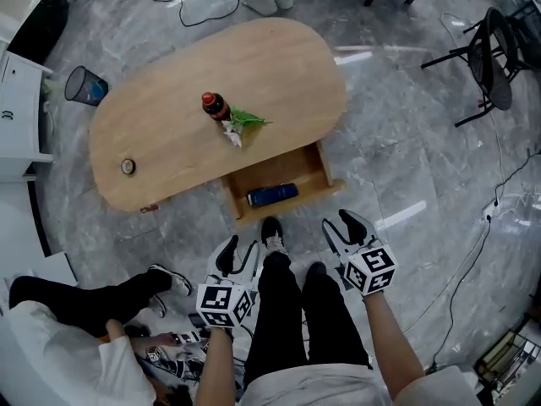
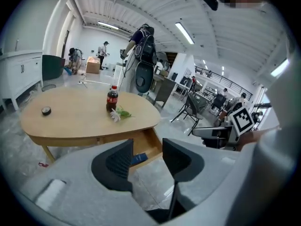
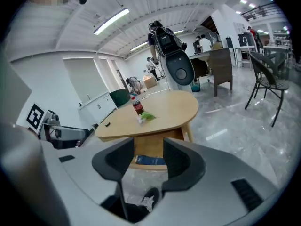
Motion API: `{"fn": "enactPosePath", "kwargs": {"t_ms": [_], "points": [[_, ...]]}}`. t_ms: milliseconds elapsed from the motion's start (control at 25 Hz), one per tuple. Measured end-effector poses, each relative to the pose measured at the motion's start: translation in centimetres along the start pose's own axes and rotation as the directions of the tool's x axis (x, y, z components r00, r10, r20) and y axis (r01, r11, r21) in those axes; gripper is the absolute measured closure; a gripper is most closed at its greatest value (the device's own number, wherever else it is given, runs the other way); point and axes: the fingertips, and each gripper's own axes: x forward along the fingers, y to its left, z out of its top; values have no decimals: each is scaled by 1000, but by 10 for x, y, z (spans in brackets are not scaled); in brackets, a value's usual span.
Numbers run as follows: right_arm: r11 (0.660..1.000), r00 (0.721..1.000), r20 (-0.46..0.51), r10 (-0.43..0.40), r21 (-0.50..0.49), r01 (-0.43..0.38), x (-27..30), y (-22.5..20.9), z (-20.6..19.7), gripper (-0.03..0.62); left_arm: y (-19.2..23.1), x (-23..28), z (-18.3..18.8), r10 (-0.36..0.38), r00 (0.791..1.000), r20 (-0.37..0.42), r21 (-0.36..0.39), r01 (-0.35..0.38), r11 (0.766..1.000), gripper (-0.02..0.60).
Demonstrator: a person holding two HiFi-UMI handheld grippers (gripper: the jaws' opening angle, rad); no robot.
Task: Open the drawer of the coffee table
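Looking down on the coffee table with its drawer standing well pulled out on the near side and a flat blue item lying inside, so judging the opening as done or nearly so. Holding the left gripper and the right gripper near the legs, apart from the drawer front, each with its jaws parted to a middling gap and nothing gripped between them. Treating the step in hand as checking and finishing: if wanting more travel, bringing one gripper to the middle of the drawer front, closing on its top lip rather than a corner, and drawing straight along the runners without lifting. Going gently, since a jerk could shake the cola bottle and green sprig resting on the tabletop just behind the drawer. Minding the shoe just beside the drawer front, and the seated person at the left.
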Motion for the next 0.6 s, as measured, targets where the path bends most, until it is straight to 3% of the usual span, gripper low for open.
{"fn": "enactPosePath", "kwargs": {"t_ms": [280,440,600], "points": [[991,997,-65,-52,119,59,-74,63,24,393,-76,-63,40,74,995,-70,58,-70,996,380],[993,994,-83,-66,89,73,-119,90,27,395,-104,-100,57,170,984,-49,56,-167,984,391],[993,995,-70,-76,80,82,-163,102,33,396,-143,-130,64,178,984,-29,52,-177,983,396]]}}
